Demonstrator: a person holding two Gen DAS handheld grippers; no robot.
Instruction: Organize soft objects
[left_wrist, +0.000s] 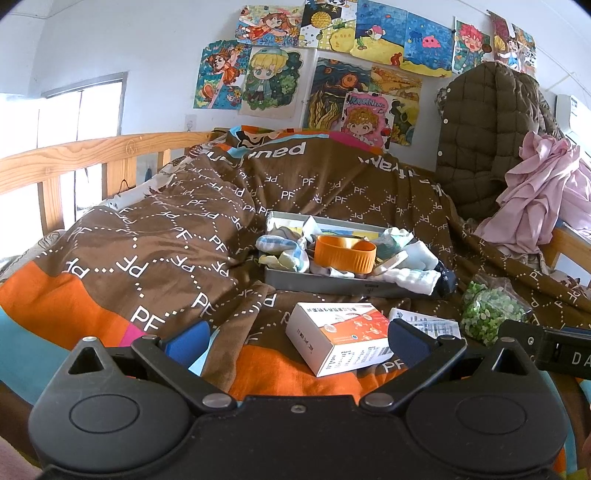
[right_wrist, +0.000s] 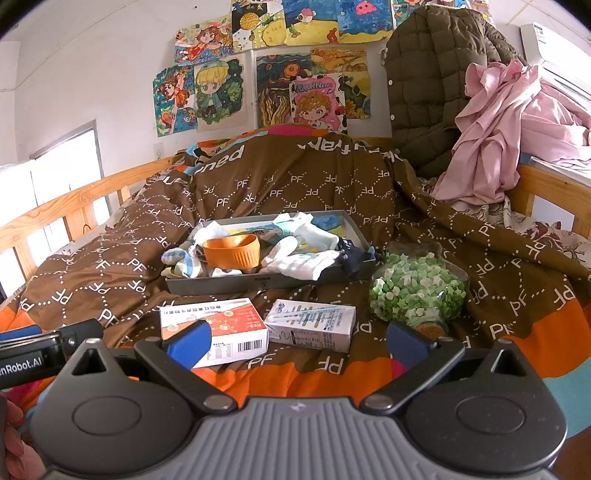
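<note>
Left gripper and right gripper: jaws spread, holding nothing. Grey tray on bedspread holds socks and 1 orange cup.

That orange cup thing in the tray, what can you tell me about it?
The orange cup looks like soft ribbed silicone, short and round, open at the top, tilted slightly. It sits left of centre in the grey tray on the bed, bedded among pale socks that press against its sides. Neither gripper touches it.

Matt grey tray, ribbed orange cup, cloth socks.
</note>
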